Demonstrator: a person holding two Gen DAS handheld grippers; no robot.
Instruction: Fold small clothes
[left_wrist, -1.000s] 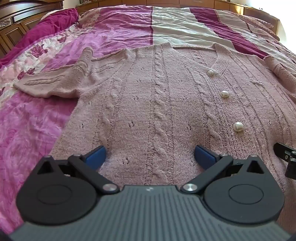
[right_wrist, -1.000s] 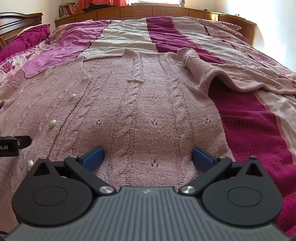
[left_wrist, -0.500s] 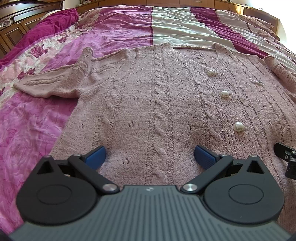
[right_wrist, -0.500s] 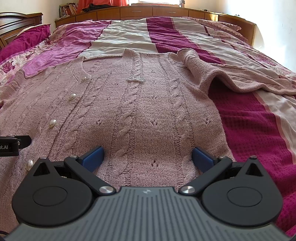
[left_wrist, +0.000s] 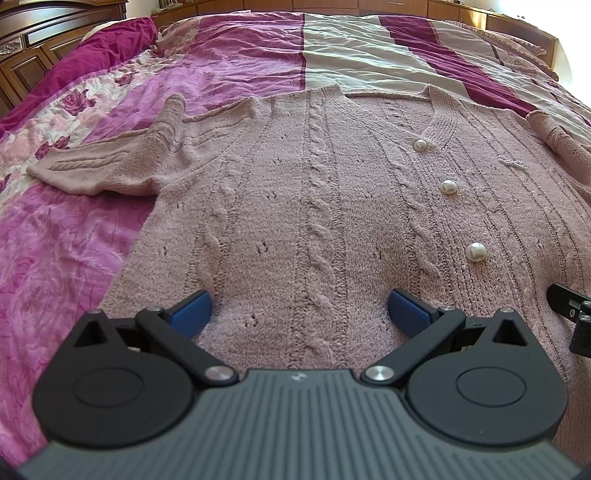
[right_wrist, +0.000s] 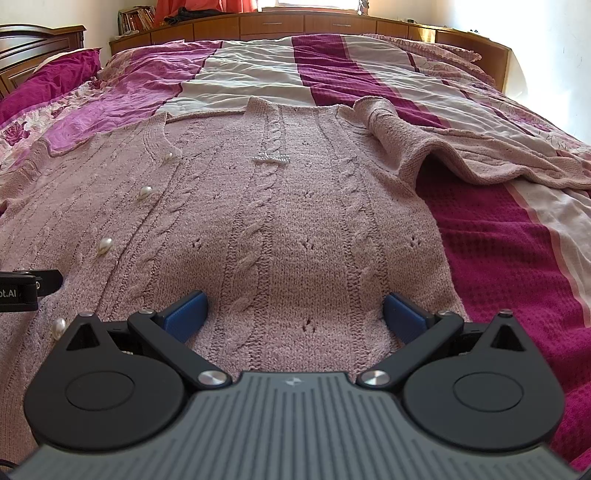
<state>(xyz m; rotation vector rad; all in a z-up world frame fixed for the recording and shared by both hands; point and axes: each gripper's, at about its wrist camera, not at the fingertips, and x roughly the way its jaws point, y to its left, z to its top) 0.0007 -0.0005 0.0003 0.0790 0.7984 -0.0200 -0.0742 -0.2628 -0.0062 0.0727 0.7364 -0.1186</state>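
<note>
A: How do the tools stand?

B: The left gripper (left_wrist: 299, 308), black with blue fingertip pads (left_wrist: 190, 312), has its jaws spread wide apart with nothing between them but knit. It sits low over the hem of the dusty-pink cable-knit cardigan with pearl buttons (left_wrist: 332, 192); whether the pads actually press on the wool, I cannot tell.

A: And the other?

B: The right gripper (right_wrist: 293, 312) is just as wide apart, gripping nothing, low over the same cardigan (right_wrist: 288, 229) near its bottom edge. Its black body also shows at the right edge of the left wrist view, and the left one at the left edge of the right wrist view.

A: Where does the garment lie?

B: Spread flat, front up, filling the middle of both views. The round pearl buttons (left_wrist: 475, 252) run down the right of centre in the left view. One short sleeve (left_wrist: 110, 166) lies out toward the left of the frame; the other sleeve (right_wrist: 461, 155) lies rumpled at the upper right of the right view. A small beaded white trim (right_wrist: 271, 158) sits at upper centre there.

A: And underneath?

B: A quilted bedspread striped in magenta, pink and cream (right_wrist: 517, 251), floral at the left (left_wrist: 55, 122). A dark carved wooden headboard (left_wrist: 44, 44) shows upper left, and a low wooden cabinet run (right_wrist: 314, 24) crosses the top.
</note>
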